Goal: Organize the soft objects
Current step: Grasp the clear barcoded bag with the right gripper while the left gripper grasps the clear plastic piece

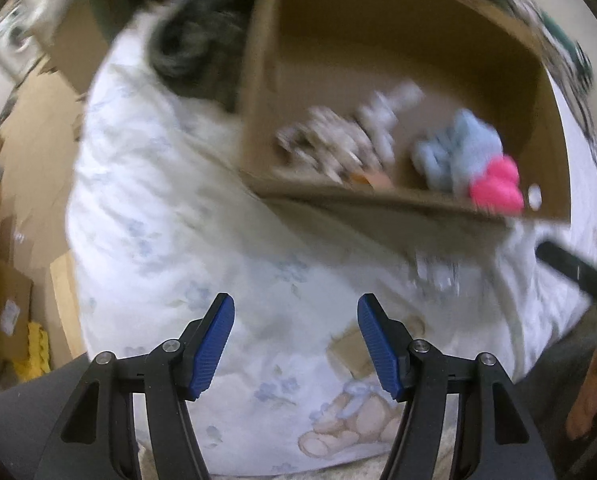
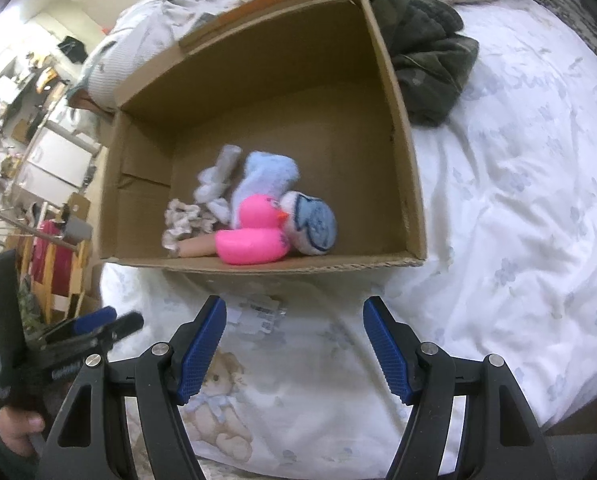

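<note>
Soft indoor light is seen in both views. The left wrist view is smeared by motion blur, most strongly across the cardboard box; the near gripper fingers stay sharp. The right wrist view is sharper, overexposed far left. Edges are bent and darkened by fisheye distortion.

I am seeing an open cardboard box sitting on the bed, and all the soft things are lying together on its floor toward the near wall. A pink duck is resting against that wall, facing right. Touching its beak side, a rounded white-and-blue plush is lying tilted. Behind the duck a light blue fluffy piece is standing bunched up, with a grey-white cloth crumpled to its left. A mottled beige scrunched piece is lying furthest left, beside a peach-coloured cylinder.
</note>
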A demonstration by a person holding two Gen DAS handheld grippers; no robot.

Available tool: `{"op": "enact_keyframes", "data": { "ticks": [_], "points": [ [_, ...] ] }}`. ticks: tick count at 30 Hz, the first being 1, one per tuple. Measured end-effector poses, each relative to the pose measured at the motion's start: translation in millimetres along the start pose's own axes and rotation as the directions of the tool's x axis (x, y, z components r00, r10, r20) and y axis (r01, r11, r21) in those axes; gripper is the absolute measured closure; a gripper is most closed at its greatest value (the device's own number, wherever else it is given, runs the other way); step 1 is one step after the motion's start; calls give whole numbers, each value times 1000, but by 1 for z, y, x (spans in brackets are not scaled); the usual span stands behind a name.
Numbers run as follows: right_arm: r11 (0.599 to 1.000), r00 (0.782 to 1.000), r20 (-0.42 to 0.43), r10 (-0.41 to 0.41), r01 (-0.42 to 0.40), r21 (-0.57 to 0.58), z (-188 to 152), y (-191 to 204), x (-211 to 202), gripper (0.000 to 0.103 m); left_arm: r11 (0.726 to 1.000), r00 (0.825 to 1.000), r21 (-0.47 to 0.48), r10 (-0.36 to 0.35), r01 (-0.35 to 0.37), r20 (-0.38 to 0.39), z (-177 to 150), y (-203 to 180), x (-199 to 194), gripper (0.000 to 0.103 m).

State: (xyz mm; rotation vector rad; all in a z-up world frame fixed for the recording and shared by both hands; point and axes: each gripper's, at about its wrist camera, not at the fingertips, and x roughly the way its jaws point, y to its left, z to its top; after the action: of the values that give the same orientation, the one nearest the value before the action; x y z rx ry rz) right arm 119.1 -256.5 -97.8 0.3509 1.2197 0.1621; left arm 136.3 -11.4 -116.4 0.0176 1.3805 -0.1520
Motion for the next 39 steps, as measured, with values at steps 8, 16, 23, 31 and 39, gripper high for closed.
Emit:
{"op": "enact_keyframes", "data": {
  "ticks": [8, 16, 23, 31, 39],
  "points": [
    [999, 999, -37, -20, 21, 31, 3, -7, 12, 28, 979, 994, 204, 19, 3, -106, -20, -50, 37, 50],
    [999, 998, -67, -1, 4, 40, 5, -7, 20, 28, 965, 991, 261, 9, 26, -130, -23, -65, 47, 86],
    [988, 976, -163, 142, -129, 83, 5, 5, 45, 28, 989, 992, 135, -54, 69, -110, -6, -46, 29, 96],
    [996, 960, -266, 86, -86, 13, 5, 30, 85, 28, 999, 1000, -41, -12, 12, 5, 11, -4, 1, 96],
    [996, 963, -270, -12, -13, -92, 0, 46, 104, 28, 994, 999, -107, 22, -18, 44, 10, 3, -8, 96]
  ]
}}
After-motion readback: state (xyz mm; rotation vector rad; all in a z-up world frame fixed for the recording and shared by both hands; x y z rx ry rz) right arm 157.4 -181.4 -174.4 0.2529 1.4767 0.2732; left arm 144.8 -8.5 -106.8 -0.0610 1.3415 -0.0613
